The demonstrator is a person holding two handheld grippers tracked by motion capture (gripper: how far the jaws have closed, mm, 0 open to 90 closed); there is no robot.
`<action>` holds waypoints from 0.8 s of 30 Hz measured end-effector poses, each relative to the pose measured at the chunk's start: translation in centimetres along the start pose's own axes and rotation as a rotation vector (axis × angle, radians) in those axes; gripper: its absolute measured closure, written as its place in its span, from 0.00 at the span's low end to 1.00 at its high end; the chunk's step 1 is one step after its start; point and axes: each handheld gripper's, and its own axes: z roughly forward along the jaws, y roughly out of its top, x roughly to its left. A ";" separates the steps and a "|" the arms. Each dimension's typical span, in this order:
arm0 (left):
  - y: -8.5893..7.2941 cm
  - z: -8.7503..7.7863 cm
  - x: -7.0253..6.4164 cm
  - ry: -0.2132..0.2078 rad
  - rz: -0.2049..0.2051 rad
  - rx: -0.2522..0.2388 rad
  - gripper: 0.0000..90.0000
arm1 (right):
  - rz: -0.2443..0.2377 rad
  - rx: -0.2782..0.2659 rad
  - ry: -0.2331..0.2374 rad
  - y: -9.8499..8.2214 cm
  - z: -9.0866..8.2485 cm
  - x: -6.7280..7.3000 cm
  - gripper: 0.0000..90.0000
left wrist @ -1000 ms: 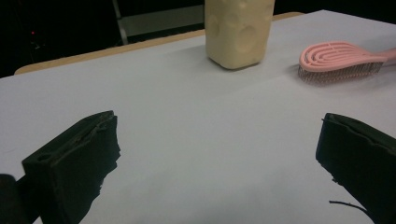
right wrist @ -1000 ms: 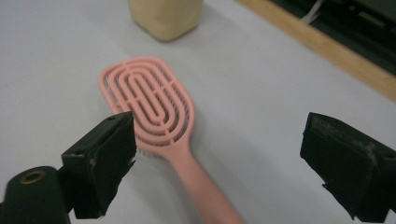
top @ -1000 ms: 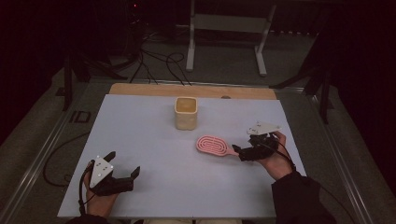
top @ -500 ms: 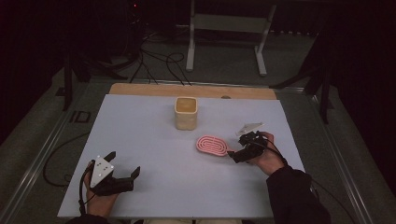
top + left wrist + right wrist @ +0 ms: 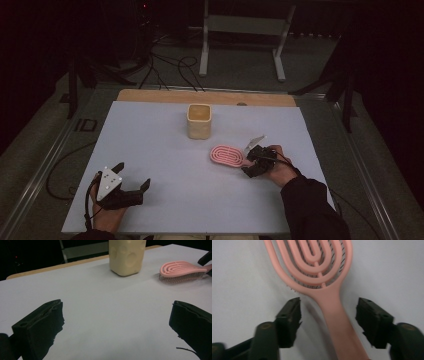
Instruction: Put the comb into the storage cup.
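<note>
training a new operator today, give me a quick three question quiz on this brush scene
1. True or false: the right gripper already clamps the pink hairbrush.
2. Which part of the brush lies between the right gripper's jaws? A the head, B the handle, C the bristles
3. What stands behind the brush on the white table?

Key
1. False. The jaws have just been closing, but gaps remain on both sides of the handle.
2. B
3. A cream cup, upright and apart from the brush. The left gripper rests open near the table's front edge.
</note>
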 end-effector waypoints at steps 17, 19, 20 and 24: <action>0.0 0.0 0.0 -0.002 0.001 -0.001 0.00 | -0.096 0.110 0.023 1.7 1.0 -0.2 0.68; 0.0 0.0 0.0 -0.003 0.000 -0.001 0.00 | -0.085 0.121 0.040 1.8 1.1 -0.2 0.71; 0.0 0.0 0.0 -0.003 0.001 -0.001 0.00 | -0.083 0.119 0.046 1.8 1.1 -0.2 0.72; 0.0 0.1 -0.1 -0.003 0.004 0.002 0.00 | -0.052 0.118 0.076 1.7 1.2 -0.6 0.72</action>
